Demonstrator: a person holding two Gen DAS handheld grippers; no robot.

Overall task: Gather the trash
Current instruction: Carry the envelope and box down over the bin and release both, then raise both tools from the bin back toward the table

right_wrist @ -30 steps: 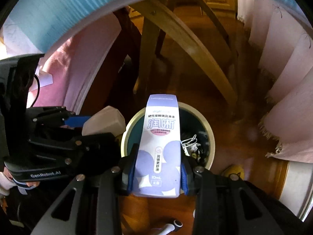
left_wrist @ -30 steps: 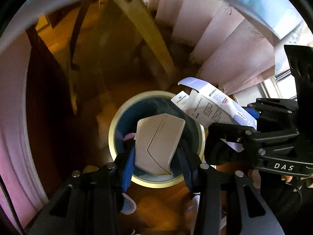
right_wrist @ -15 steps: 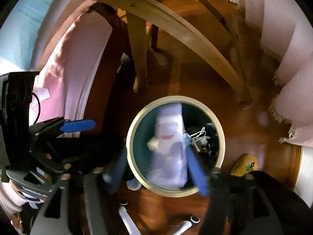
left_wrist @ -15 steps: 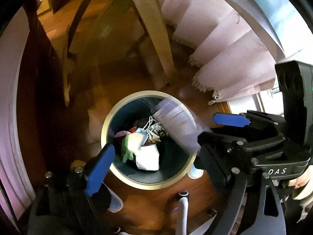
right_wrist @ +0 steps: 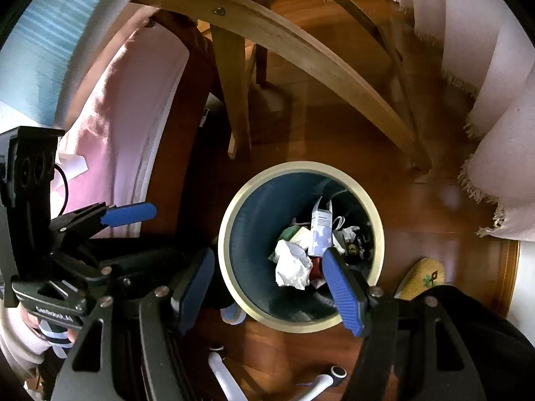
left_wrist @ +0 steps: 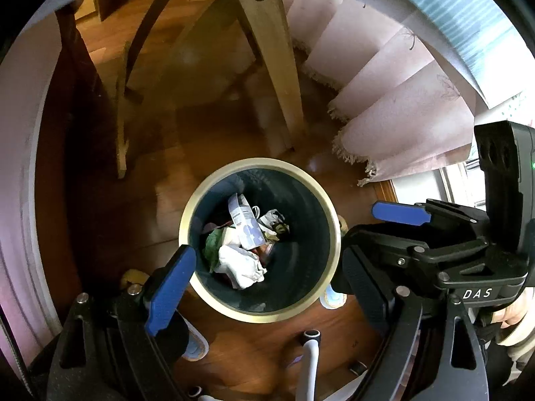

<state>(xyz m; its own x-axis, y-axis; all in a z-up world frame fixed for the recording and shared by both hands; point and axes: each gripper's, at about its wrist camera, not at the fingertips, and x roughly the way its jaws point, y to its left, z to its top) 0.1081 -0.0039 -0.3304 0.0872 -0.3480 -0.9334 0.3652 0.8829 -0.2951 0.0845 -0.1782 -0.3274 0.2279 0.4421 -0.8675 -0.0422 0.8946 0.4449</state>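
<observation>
My left tongs (left_wrist: 267, 284) have just sprung wide, nothing between them; they hang over the round bin (left_wrist: 329, 234). In it the purple-and-white carton (right_wrist: 321, 232) stands tilted amid crumpled paper (right_wrist: 292, 265). My right tongs (right_wrist: 267, 287) likewise gape empty, freshly opened.

Right gripper (right_wrist: 271, 287) jaws spread wide, just been opening, nothing between them, hanging above round bin (right_wrist: 376, 234). White-purple carton (right_wrist: 320, 234) lies inside on crumpled paper (right_wrist: 291, 264). Left gripper (right_wrist: 160, 234) at left, also spread, empty. Yellow slipper (right_wrist: 424, 275) beside bin.
</observation>
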